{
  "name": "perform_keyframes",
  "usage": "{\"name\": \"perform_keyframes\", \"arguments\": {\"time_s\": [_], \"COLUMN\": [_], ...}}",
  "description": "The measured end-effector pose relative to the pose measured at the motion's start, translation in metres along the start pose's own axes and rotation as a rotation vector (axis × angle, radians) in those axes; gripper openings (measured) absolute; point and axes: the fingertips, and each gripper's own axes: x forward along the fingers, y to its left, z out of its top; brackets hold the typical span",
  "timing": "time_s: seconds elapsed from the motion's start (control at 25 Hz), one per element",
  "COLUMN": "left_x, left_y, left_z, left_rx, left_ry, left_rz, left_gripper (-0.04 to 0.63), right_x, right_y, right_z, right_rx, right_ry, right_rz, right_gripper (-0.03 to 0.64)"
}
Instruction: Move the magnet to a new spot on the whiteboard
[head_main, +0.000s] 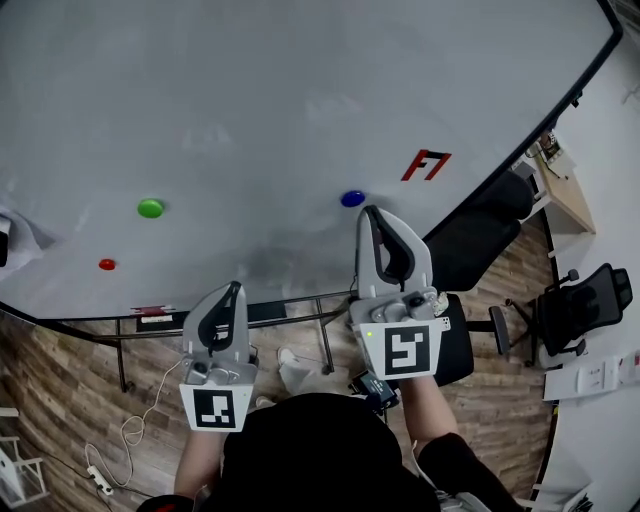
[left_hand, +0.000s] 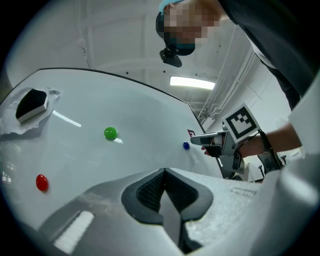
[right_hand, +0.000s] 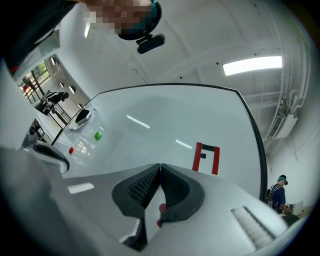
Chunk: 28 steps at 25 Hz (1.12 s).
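A white whiteboard (head_main: 300, 100) carries a blue magnet (head_main: 352, 198), a green magnet (head_main: 150, 208) and a small red magnet (head_main: 107, 264). My right gripper (head_main: 372, 212) is shut, and its tip rests just right of the blue magnet (left_hand: 186, 145), close to it or touching. In the right gripper view its jaws (right_hand: 160, 166) meet with nothing between them, and the blue magnet is hidden. My left gripper (head_main: 235, 288) is held lower, off the board's bottom edge. Its jaws (left_hand: 163, 171) are shut and empty.
A red "F" mark (head_main: 425, 164) is on the board to the right of the blue magnet. An eraser (left_hand: 31, 104) clings at the far left. Office chairs (head_main: 590, 300), a desk (head_main: 560, 180) and a floor cable (head_main: 100, 480) lie beyond the board.
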Motion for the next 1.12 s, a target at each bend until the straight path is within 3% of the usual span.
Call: {"name": "perform_keyframes", "arguments": {"time_s": [0.12, 0.2, 0.48, 1.12], "left_x": [0.003, 0.003, -0.001, -0.005], "left_y": [-0.001, -0.002, -0.001, 0.0], "left_z": [0.001, 0.001, 0.001, 0.0], "left_rx": [-0.006, -0.003, -0.004, -0.009], "left_ry": [-0.007, -0.007, -0.004, 0.002], "left_rz": [0.004, 0.002, 0.013, 0.015], "left_gripper": [0.002, 0.002, 0.002, 0.002], "right_x": [0.002, 0.003, 0.007, 0.012], "right_y": [-0.002, 0.0, 0.006, 0.01], "right_z": [-0.002, -0.003, -0.01, -0.018], "right_rx": [0.01, 0.009, -0.009, -0.04], "right_ry": [0.005, 0.013, 0.049, 0.099], "right_rz": [0.008, 0.019, 0.02, -0.01], "right_gripper": [0.012, 0.082, 0.141, 0.15]}}
